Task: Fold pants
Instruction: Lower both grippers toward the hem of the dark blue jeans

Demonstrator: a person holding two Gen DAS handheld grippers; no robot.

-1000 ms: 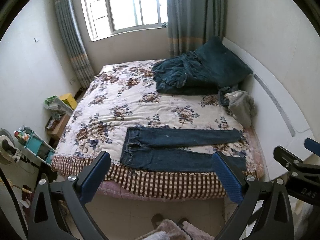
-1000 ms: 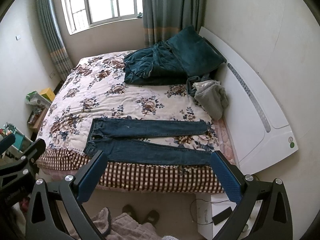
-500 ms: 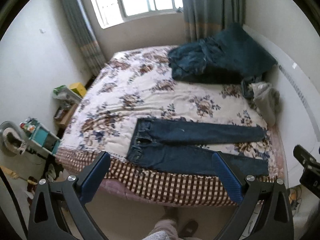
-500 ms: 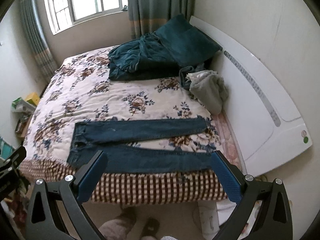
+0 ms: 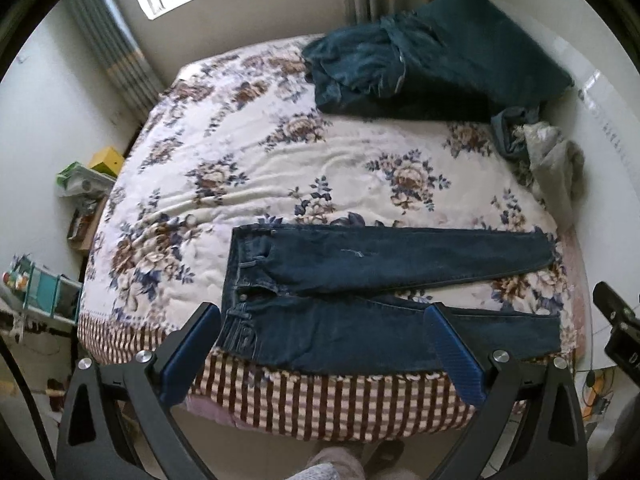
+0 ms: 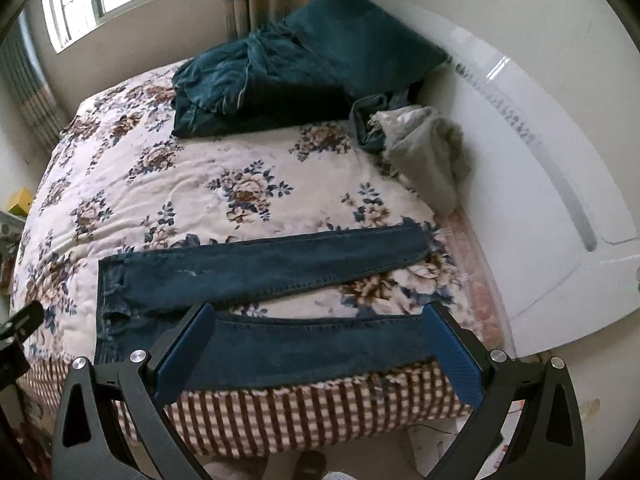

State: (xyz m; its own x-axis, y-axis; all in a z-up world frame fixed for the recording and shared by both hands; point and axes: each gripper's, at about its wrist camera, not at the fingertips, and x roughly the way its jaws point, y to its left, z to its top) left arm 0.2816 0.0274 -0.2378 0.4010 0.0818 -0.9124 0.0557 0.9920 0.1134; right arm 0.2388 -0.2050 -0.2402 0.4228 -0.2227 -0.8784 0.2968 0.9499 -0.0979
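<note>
Left hand-held gripper (image 5: pixel 320 344): jaws wide, empty, hovering off the bed (image 5: pixel 304 404) edge, aimed at the waistband end. Jeans (image 5: pixel 360 300) lie flat along the near edge, long axis left to right, waist left, hems right, legs slightly splayed. Right hand-held gripper (image 6: pixel 318 344): jaws wide, empty, over the near leg toward the hems. Judgement: left takes the waist, right the cuffs.

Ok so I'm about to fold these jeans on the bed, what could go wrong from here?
The jeans lie at the bed's near edge, so a tug may slide the near leg off. Both grippers, left and right, hang open above it; pinching low could also catch the floral blanket.
</note>
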